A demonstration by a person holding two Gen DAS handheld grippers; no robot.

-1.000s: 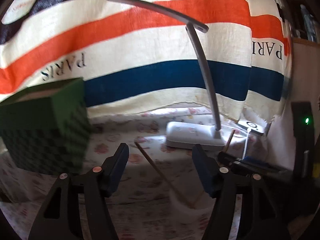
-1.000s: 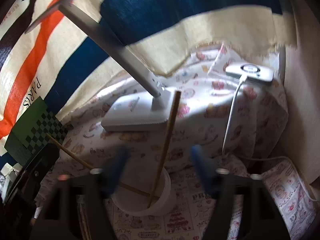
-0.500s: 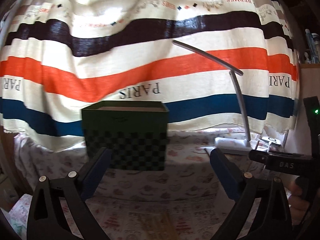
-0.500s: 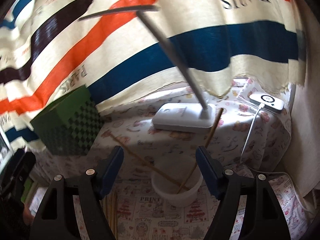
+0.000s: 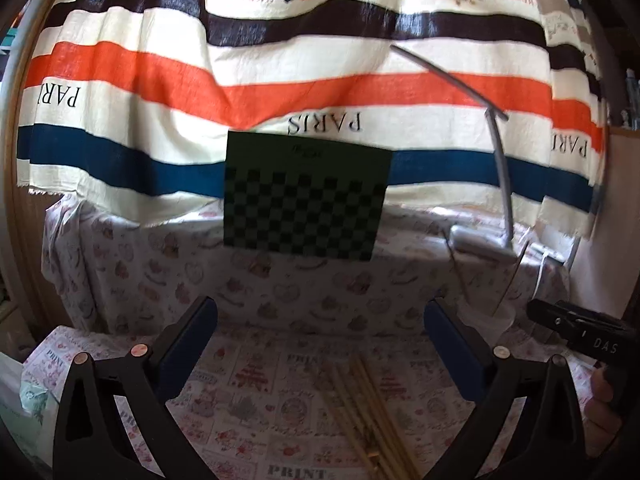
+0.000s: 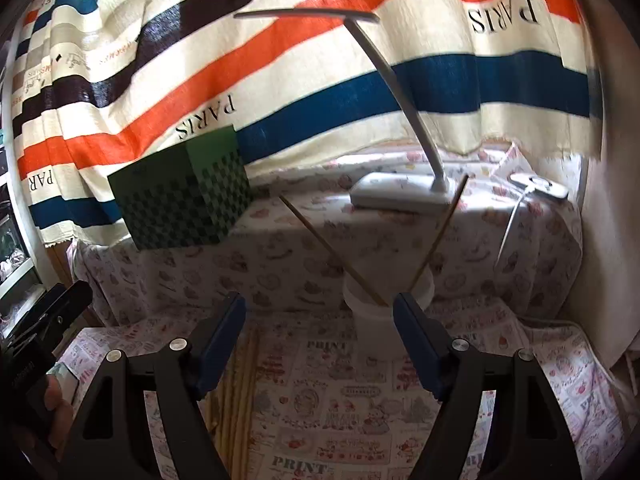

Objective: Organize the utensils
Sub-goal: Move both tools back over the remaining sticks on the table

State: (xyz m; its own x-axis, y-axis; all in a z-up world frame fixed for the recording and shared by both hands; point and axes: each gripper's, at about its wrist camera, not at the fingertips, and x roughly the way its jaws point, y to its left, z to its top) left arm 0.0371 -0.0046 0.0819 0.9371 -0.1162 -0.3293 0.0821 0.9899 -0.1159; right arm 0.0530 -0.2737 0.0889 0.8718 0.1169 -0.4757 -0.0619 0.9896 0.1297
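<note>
- My left gripper point(image 5: 320, 344) has its jaws spread wide with nothing between them; it hangs over the printed tablecloth point(image 5: 280, 368)
- A loose bundle of wooden chopsticks point(image 5: 370, 412) lies flat on the cloth just below and ahead of my left fingers point(image 5: 188, 344), running towards the near edge
- My right gripper point(image 6: 318, 340) is also released, its blue pads point(image 6: 416, 344) parted and empty
- A white cup point(image 6: 384, 296) stands on the cloth just beyond my right fingertips; two chopsticks point(image 6: 332, 252) lean out of it, one tilted left and one tilted right, crossing low inside the cup
- From my right view the flat bundle shows at the lower left, beside the left pad
- A green checkered box point(image 6: 184, 200) sits on the raised covered ledge behind, well to the left of the cup
- A white desk lamp point(image 6: 400, 192) stands on the same ledge, behind the cup, with a small white charger pad point(image 6: 536, 186) to its right
- A striped cloth point(image 5: 280, 80) hangs across the back
</note>
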